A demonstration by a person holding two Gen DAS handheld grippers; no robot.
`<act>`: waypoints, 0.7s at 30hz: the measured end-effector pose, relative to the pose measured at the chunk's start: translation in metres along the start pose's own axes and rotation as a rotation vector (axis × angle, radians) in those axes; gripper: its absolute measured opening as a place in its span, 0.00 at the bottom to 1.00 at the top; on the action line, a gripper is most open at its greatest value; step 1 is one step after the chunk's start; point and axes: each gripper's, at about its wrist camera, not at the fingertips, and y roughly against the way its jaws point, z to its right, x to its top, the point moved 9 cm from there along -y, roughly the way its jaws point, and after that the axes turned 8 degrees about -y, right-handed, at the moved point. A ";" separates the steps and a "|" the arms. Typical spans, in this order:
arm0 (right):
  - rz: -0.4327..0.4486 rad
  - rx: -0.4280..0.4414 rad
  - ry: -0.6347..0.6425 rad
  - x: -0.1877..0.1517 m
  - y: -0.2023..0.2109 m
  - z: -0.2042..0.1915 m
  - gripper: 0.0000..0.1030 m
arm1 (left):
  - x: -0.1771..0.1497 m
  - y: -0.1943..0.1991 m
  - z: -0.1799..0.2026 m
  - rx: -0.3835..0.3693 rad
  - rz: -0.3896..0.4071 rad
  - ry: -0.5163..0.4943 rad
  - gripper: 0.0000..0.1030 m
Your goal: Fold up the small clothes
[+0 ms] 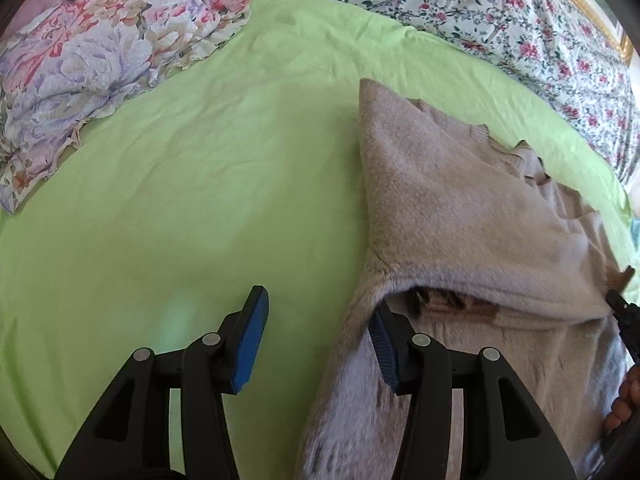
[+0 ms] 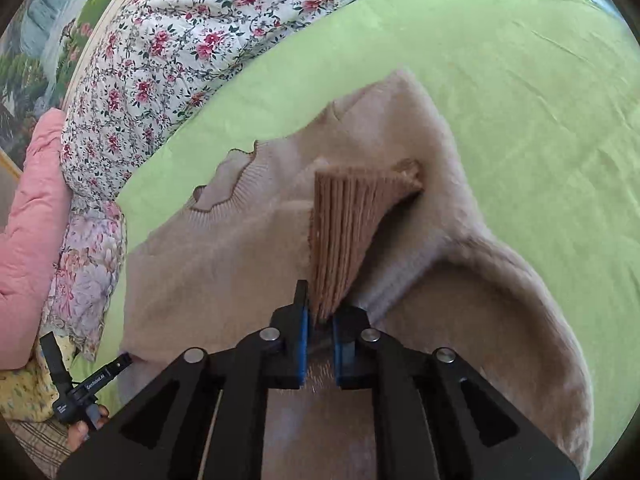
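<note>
Beige fuzzy sweater point(image 2: 248, 248) lies partly folded on the green sheet point(image 2: 520, 120) near the floral quilt point(image 2: 180, 40) edge — right gripper point(image 2: 320, 344) pinches its brown ribbed cuff point(image 2: 344, 232); left gripper point(image 1: 316, 340) fingers spread, one pad point(image 1: 382, 344) tucked under a fold

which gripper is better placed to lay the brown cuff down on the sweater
Right, probably. The right gripper is already pinched on the brown ribbed cuff above the beige sweater. The left gripper stands open at the sweater's edge, holding nothing.
</note>
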 end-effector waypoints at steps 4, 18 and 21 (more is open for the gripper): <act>0.060 -0.042 0.023 0.008 0.025 0.005 0.20 | 0.006 0.020 0.003 -0.099 0.032 0.016 0.52; 0.114 -0.095 0.027 0.055 0.024 0.011 0.53 | 0.074 -0.050 0.023 -0.271 -0.071 0.068 0.68; 0.039 -0.098 0.052 0.052 0.003 0.009 0.53 | 0.084 -0.067 0.028 -0.253 -0.085 0.058 0.67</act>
